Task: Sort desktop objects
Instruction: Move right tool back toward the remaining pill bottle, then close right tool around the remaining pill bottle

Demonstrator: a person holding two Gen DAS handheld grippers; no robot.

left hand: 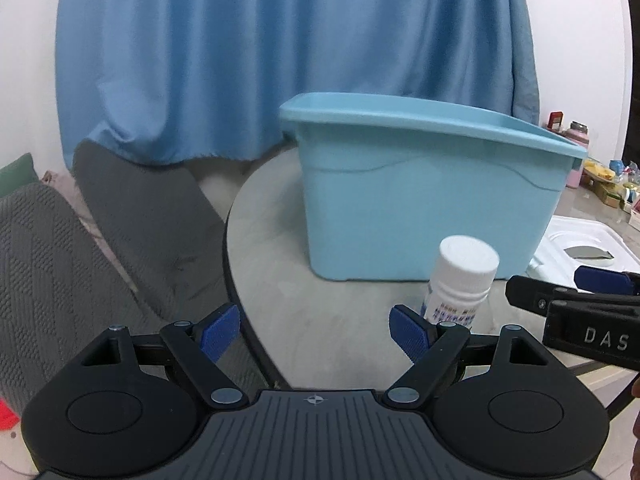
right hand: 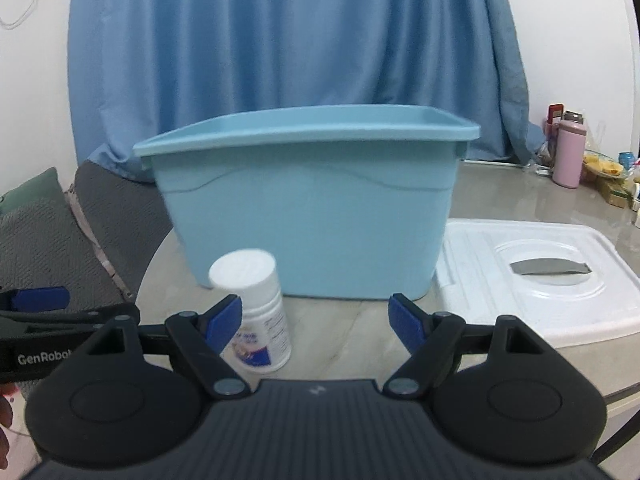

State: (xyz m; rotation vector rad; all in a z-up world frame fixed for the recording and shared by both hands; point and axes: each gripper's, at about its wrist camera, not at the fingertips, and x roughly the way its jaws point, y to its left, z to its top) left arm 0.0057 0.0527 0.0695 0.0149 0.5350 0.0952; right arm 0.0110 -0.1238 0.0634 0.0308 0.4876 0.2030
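A white pill bottle [left hand: 460,284] with a white cap stands upright on the grey round table [left hand: 304,280], just in front of a light blue plastic bin [left hand: 420,200]. My left gripper [left hand: 316,334] is open and empty; the bottle stands just beyond its right finger. In the right wrist view the bottle [right hand: 252,304] stands just beyond the left finger of my right gripper [right hand: 318,324], which is open and empty. The bin [right hand: 312,208] fills the middle there. Each gripper shows at the edge of the other's view.
A white bin lid [right hand: 540,268] lies flat to the right of the bin. A pink flask [right hand: 568,152] and small clutter stand at the far right. A grey sofa [left hand: 100,240] lies left of the table edge. A blue curtain hangs behind.
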